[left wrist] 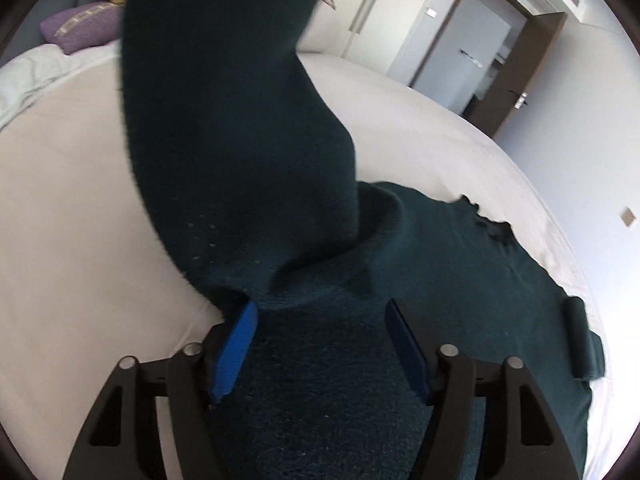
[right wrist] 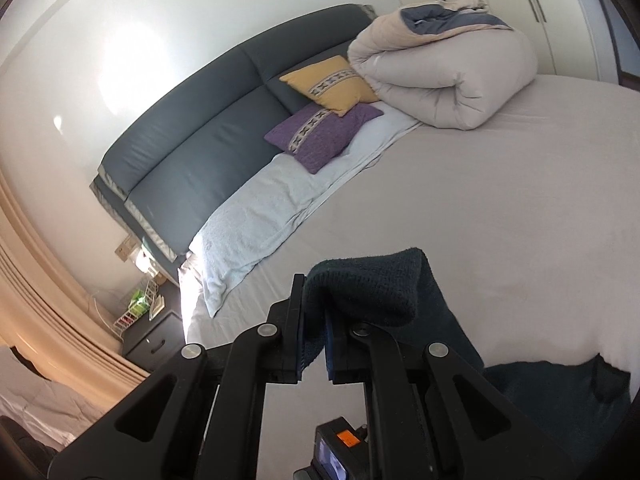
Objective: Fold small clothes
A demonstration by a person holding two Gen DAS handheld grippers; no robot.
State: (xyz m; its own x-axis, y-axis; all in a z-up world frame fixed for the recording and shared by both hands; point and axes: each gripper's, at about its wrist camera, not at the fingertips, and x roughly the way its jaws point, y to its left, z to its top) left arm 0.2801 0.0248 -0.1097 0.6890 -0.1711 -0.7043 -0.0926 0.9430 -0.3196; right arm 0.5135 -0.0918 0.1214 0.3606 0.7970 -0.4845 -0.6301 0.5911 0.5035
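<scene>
The left claw [left wrist: 320,344] is spread wide, its blue pads [left wrist: 236,352] well apart and gripping nothing, angled down over the dark cloth. The right claw [right wrist: 316,344] is pinched nearly closed, its pads clamping a fold of the dark garment [right wrist: 372,288], raised above the bed.

The raised part of the dark green garment [left wrist: 224,128] runs out past the top edge of the left wrist view, blurred along its edge, and hides the bed [left wrist: 72,208] behind it. In the right wrist view the cloth drapes over the right gripper [right wrist: 316,344], so its blue pads are mostly covered. The small items on the bedside stand [right wrist: 140,312] are too small to tell, perhaps bottles.
</scene>
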